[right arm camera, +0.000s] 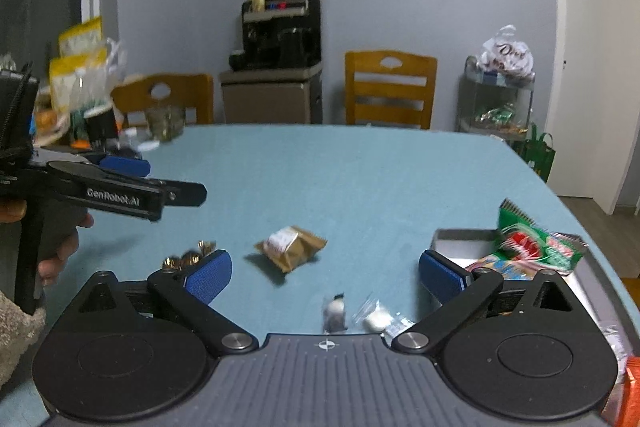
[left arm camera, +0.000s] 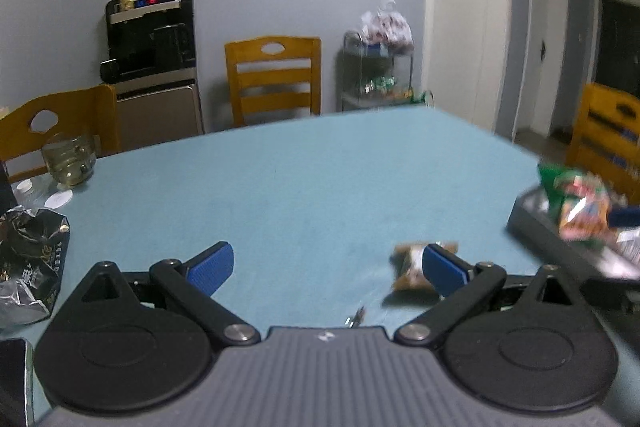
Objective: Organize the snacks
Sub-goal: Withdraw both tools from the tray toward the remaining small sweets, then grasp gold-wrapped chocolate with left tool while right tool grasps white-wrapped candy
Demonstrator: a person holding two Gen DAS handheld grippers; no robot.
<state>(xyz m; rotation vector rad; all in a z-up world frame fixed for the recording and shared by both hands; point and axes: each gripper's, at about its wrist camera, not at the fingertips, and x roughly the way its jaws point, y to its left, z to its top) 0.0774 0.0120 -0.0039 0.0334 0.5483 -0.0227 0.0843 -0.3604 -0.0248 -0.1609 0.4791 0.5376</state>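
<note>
Snacks lie scattered on the blue bench (right arm camera: 360,179). Brown wrapped snack (right arm camera: 291,247) sits in the open middle of the bench, apart from everything else; in the left wrist view the same brown packet (left arm camera: 412,267) shows just behind my left tool's right pad. Nearer my right tool (right arm camera: 324,273) lie two small pieces side by side: a grey-and-black wrapped candy (right arm camera: 335,311) and a white candy in clear wrap (right arm camera: 378,319). A gold-foil piece (right arm camera: 188,257) rests just behind the right tool's left pad.

Metal tray (right arm camera: 460,239) stands at the right side of the bench, holding a green-and-red packet (right arm camera: 536,243) tilted against its far part, with a paler printed packet beside it. Motion blur softens these; print unreadable.

My right tool is released, pads wide apart, nothing between them. My left tool (left arm camera: 326,269) is likewise spread open and empty, held above the bench; the right wrist view shows it from the side with my hand (right arm camera: 60,251) on the grip.

At the left bench edge: a crumpled black-and-silver bag (left arm camera: 32,259) and a glass jar (left arm camera: 70,159). Wooden chairs (left arm camera: 274,79) stand beyond the bench.
</note>
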